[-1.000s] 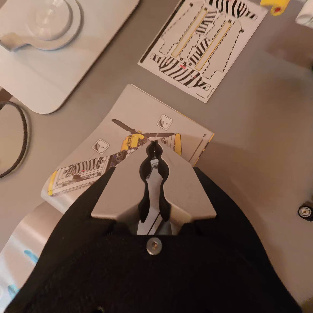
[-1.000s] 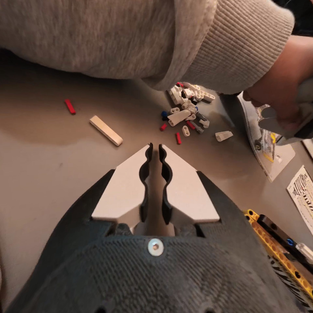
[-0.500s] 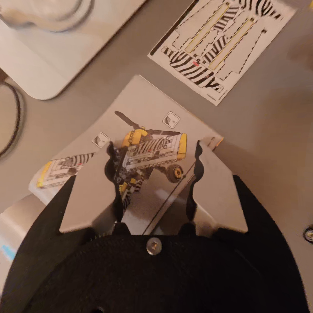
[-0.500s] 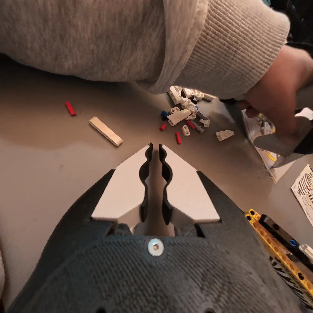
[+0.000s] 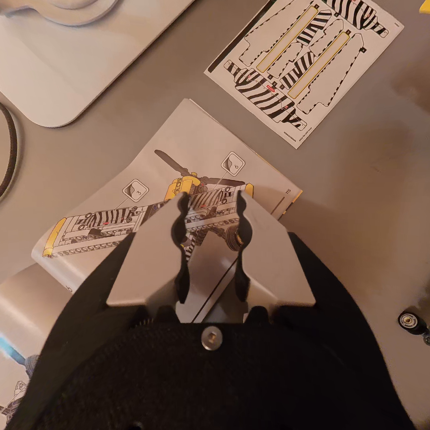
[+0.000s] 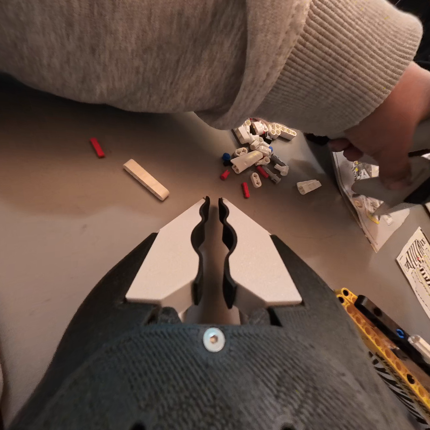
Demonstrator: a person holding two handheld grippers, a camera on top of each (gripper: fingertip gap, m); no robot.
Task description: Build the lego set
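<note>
Both tongs are being held empty: left tongs (image 5: 210, 195) spread over the booklet (image 5: 186, 144), whose page risks being creased; right tongs (image 6: 213, 200) nearly pressed together above the worktop (image 6: 69, 232).

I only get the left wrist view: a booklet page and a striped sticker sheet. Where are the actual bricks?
Observer: A loose pile of small white, grey and red plastic pieces lies on the grey table, ahead of the right claw.
Operator: Is that claw holding anything?
Observer: No, its jaws are nearly closed with nothing between them.
Operator: Anything built yet?
Observer: A yellow holed beam assembly lies to its right.
</note>
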